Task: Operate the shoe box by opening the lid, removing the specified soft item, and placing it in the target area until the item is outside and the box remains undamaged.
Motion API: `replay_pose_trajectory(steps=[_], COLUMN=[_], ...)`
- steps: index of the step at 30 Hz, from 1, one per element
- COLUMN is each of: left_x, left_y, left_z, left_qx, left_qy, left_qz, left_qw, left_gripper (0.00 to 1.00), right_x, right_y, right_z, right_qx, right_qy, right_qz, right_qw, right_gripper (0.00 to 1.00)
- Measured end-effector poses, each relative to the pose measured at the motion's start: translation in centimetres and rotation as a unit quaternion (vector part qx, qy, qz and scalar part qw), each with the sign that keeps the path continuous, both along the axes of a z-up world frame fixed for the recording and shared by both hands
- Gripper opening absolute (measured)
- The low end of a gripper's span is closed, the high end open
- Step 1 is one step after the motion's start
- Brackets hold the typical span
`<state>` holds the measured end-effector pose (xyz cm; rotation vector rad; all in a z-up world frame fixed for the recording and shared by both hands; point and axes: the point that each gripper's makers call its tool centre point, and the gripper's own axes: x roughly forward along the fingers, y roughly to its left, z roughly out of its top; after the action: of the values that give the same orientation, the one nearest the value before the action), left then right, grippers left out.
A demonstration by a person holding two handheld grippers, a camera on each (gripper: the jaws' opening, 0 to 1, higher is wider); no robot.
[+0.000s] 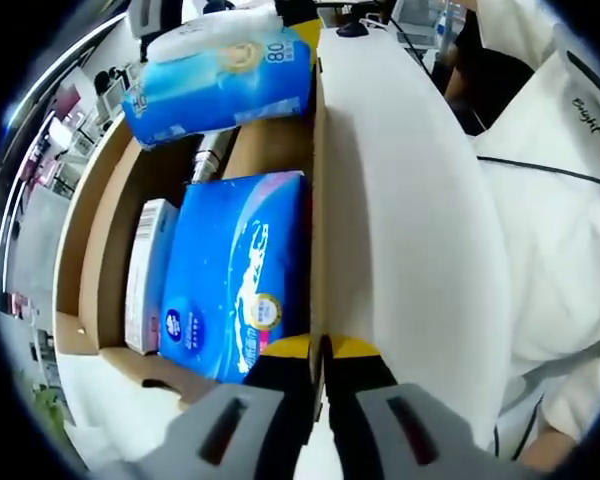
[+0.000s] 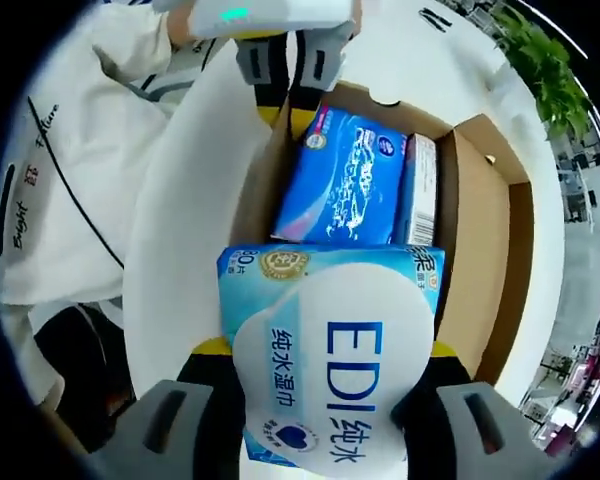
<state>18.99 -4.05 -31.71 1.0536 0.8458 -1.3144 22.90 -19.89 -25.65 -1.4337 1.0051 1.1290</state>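
Jaws first: in the left gripper view the left gripper (image 1: 318, 350) is pinched tight on the edge of the shoe box (image 1: 80, 300), right where the wall meets the open white lid (image 1: 410, 230), so it's basically pinning the box in place. Inside I can see a blue tissue pack (image 1: 235, 275) lying flat and a small white carton (image 1: 148, 275) beside it. The wet wipes pack (image 1: 220, 80) sits up at the far end, lifted above the rim. Readable on it: "80" near the corner, the rest is too blurry.

Risk here, as I judge it: that pinch on thin cardboard could crease or tear the wall if the hand twists or pulls while the other one lifts.

Right gripper view: the right gripper (image 2: 325, 385) is clamped across the wet wipes pack (image 2: 330, 360), one jaw on each side, holding it over the near end of the box. The white flap label reads "EDI" with Chinese characters, and "80" shows on the corner.

It's a soft pack, so I'd guess it could squish and slide out of the grip, drop back in, or snag the box wall on the way out. A person's white shirt (image 2: 60, 180) at the side reads "Bright Future".
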Motion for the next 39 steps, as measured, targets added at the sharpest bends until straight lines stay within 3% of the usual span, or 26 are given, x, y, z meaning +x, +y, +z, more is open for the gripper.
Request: replay_pose_trajectory(steps=[5, 9, 11, 20, 23, 29, 39], left_x=[0.0, 0.0, 0.0, 0.0, 0.0, 0.0, 0.0], left_y=[0.0, 0.0, 0.1, 0.1, 0.1, 0.1, 0.1], left_z=[0.0, 0.0, 0.0, 0.0, 0.0, 0.0, 0.0], left_qx=[0.000, -0.001, 0.000, 0.000, 0.000, -0.001, 0.000], left_qy=[-0.004, -0.001, -0.002, -0.002, -0.003, -0.005, -0.005], left_qz=[0.000, 0.000, 0.000, 0.000, 0.000, 0.000, 0.001], left_qw=[1.0000, 1.0000, 1.0000, 1.0000, 1.0000, 1.0000, 1.0000], left_gripper=[0.03, 0.03, 0.03, 0.03, 0.03, 0.03, 0.03], right_x=[0.1, 0.0, 0.3, 0.1, 0.2, 0.0, 0.3], right_y=[0.5, -0.1, -0.9, -1.2, -1.1, -1.2, -2.9], right_z=[0.5, 0.4, 0.4, 1.5, 1.0, 1.4, 1.5], right_qx=[0.027, 0.012, -0.019, 0.000, -0.014, -0.001, -0.023], right_qy=[0.008, 0.004, -0.013, -0.005, -0.025, -0.013, -0.017], right_qz=[0.000, -0.002, 0.003, -0.013, 0.020, 0.009, -0.009], right_qw=[0.9996, 0.9999, 0.9997, 0.9999, 0.9994, 0.9999, 0.9995], right_gripper=[0.62, 0.62, 0.62, 0.62, 0.62, 0.62, 0.62])
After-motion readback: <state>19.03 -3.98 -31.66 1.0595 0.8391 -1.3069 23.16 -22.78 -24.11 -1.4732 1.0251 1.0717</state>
